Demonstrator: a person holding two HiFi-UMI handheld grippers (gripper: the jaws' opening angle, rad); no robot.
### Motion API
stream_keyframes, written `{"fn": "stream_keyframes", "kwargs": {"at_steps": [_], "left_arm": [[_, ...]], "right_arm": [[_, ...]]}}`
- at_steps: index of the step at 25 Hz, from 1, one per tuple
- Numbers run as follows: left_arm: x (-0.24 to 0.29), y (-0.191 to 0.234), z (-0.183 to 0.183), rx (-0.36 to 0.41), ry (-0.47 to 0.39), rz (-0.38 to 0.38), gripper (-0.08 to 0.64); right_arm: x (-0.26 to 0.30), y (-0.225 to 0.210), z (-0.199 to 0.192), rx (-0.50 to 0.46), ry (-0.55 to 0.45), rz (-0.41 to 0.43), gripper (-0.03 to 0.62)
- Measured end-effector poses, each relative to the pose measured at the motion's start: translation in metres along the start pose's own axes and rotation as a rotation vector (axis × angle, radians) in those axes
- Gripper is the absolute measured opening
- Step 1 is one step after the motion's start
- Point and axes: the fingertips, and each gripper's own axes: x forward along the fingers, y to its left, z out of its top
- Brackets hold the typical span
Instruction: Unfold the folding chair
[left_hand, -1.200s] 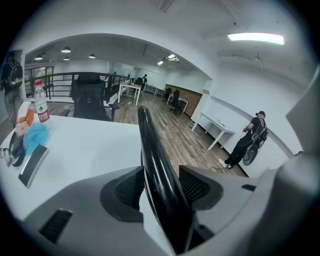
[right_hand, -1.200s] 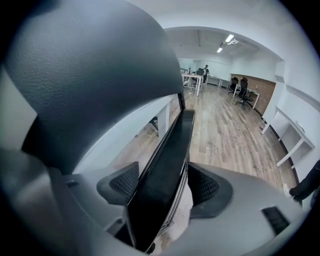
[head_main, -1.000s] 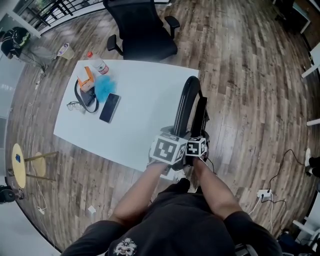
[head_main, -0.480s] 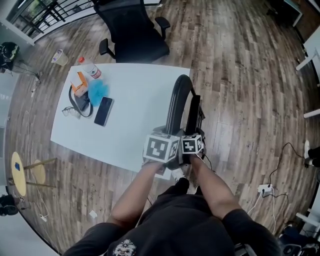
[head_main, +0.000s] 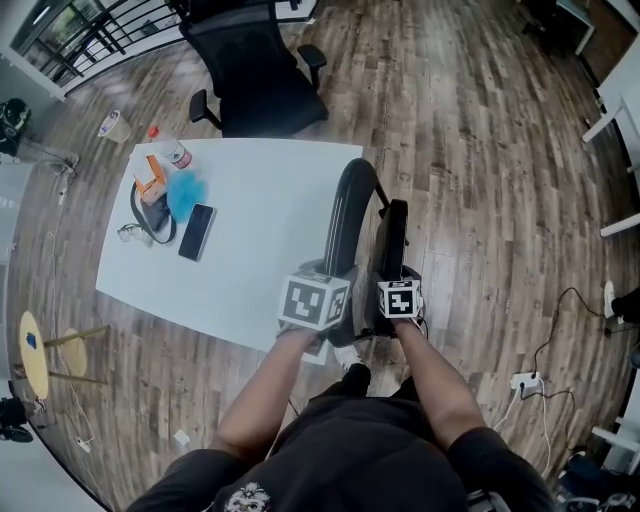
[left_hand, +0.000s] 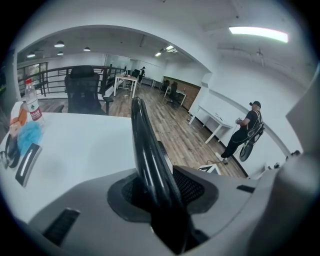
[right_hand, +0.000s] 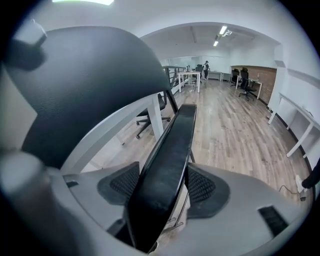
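The black folding chair stands on the wood floor at the right edge of the white table (head_main: 260, 200). Its curved backrest (head_main: 345, 215) (left_hand: 145, 145) runs between the jaws of my left gripper (head_main: 338, 288) (left_hand: 162, 190). Those jaws have just been closing, and their pads press on the backrest's edge. My right gripper (head_main: 392, 272) (right_hand: 162, 190) is shut on the flat seat panel (head_main: 390, 235) (right_hand: 175, 145). The seat stands a little apart to the right of the backrest. In the right gripper view the backrest (right_hand: 85, 85) fills the upper left.
On the table's left part lie a phone (head_main: 195, 232), a blue puff (head_main: 183, 192), an orange box (head_main: 150, 178) and a bottle (head_main: 172, 150). A black office chair (head_main: 255, 75) stands beyond the table. A power strip (head_main: 522, 382) lies on the floor at right. A person (left_hand: 245, 135) stands far off.
My right gripper has moved to the right with the seat, and a gap has opened between seat and backrest. The left gripper has kept its place on the backrest.
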Motion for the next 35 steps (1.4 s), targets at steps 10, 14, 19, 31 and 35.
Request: {"fn": "stream_keyframes", "kwargs": {"at_steps": [10, 14, 19, 31, 35], "left_arm": [[0.030, -0.002, -0.020, -0.085, 0.048, 0.080, 0.133], [0.045, -0.007, -0.026, -0.088, 0.063, 0.103, 0.133], [0.067, -0.031, -0.028, -0.087, 0.077, 0.110, 0.133], [0.122, -0.064, -0.047, -0.073, 0.133, 0.150, 0.137], [0.144, -0.081, -0.046, -0.049, 0.132, 0.173, 0.137]], "right_arm": [[-0.027, -0.108, -0.042, 0.169, -0.003, 0.196, 0.290], [-0.029, -0.158, -0.066, 0.256, -0.011, 0.228, 0.290], [-0.028, -0.218, -0.089, 0.438, -0.083, 0.328, 0.290], [-0.006, -0.329, -0.152, 0.595, -0.075, 0.453, 0.374], [0.006, -0.372, -0.184, 0.622, -0.068, 0.446, 0.374]]}}
